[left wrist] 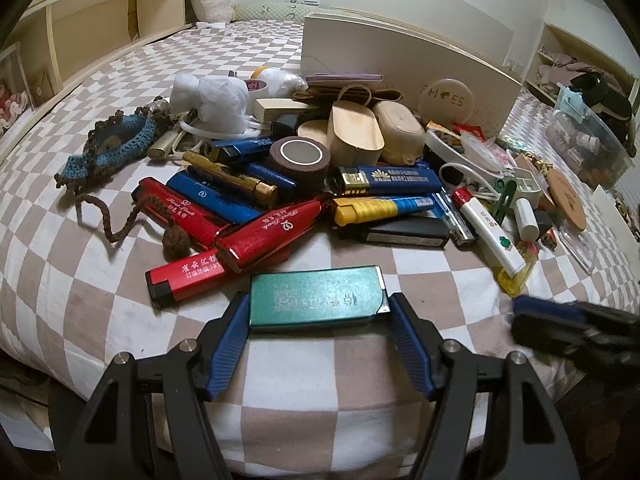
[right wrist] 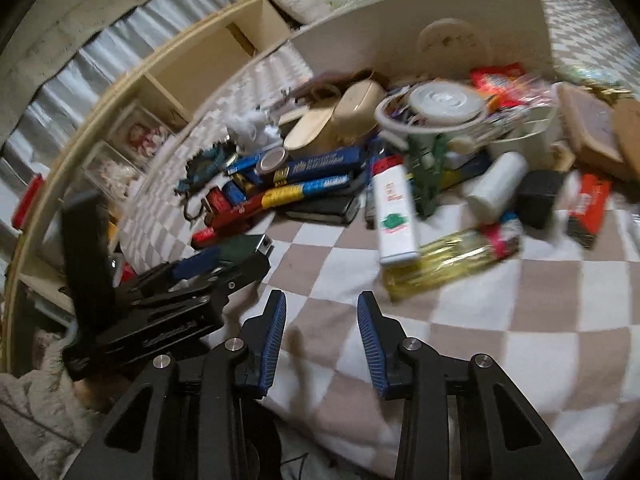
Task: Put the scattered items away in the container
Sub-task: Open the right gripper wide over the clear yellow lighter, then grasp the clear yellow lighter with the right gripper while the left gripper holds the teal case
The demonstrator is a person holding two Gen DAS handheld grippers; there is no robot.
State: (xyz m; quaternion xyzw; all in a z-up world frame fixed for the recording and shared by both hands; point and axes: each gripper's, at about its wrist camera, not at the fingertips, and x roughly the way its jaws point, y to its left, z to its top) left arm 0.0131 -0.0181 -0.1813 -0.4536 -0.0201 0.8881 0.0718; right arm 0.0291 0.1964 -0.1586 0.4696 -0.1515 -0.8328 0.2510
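Nearest to me, the left gripper [left wrist: 318, 314] has its fingers [left wrist: 226, 336] clenched on the two short ends of a green lighter [left wrist: 316, 296], w/ the engraved face up. It is gripped lengthwise, I think because the flat body gives the pads two firm ends and leaves the top free. In the right wrist view the lighter looks slightly above the checkered bedsheet [left wrist: 360, 368], but blur makes this uncertain.

The right gripper [right wrist: 322, 344] hangs over bare sheet, fingers released and apart, nothing between them. Probably it waits for its own pick.

Just beyond is the pile: red lighters [left wrist: 256, 236], blue ones [left wrist: 396, 178], a yellow-blue one [left wrist: 384, 208], a white lighter [left wrist: 490, 232] on a clear yellow one [left wrist: 514, 276]. They lie crossed on each other, so a single one is hard to take w/o moving neighbours; the green one sat apart at the near edge, an easy first choice.

Further back, a crocheted blue pouch [left wrist: 116, 144], a sanding wheel [left wrist: 300, 156], a beige case [left wrist: 400, 126].

Behind all stands a cream box [left wrist: 400, 60], approx. the container, though its opening is not visible from here.
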